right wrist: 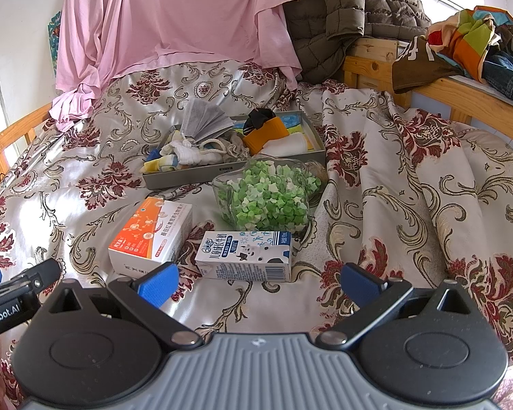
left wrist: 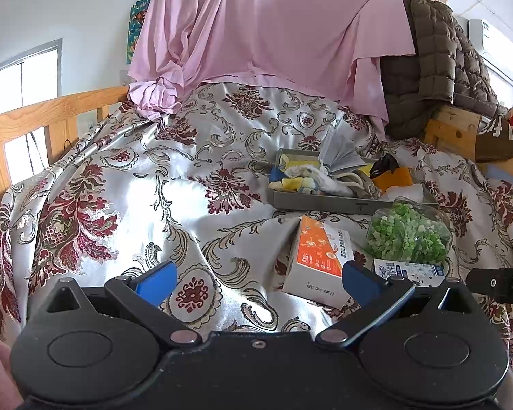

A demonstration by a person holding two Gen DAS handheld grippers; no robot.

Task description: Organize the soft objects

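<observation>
A grey tray [right wrist: 188, 177] [left wrist: 325, 201] sits on the floral bedspread and holds soft items: grey face masks [right wrist: 205, 119] [left wrist: 338, 152], white and yellow-blue cloths [right wrist: 174, 157] [left wrist: 301, 177], an orange and black piece [right wrist: 265, 130] [left wrist: 391, 174] and a white cloth [right wrist: 287, 145]. My left gripper [left wrist: 260, 282] hovers open over the bedspread, well short of the tray, with nothing between its fingers. My right gripper [right wrist: 260, 282] is open just behind the milk carton [right wrist: 246, 254] [left wrist: 408, 270], holding nothing.
In front of the tray lie an orange and white box [right wrist: 150, 234] [left wrist: 319, 258] and a clear jar of green paper stars [right wrist: 268, 198] [left wrist: 408, 234]. A pink sheet [right wrist: 174, 17] and a brown quilted jacket [right wrist: 352, 10] hang behind. Wooden bed rails [left wrist: 34, 119] [right wrist: 461, 92] line both sides.
</observation>
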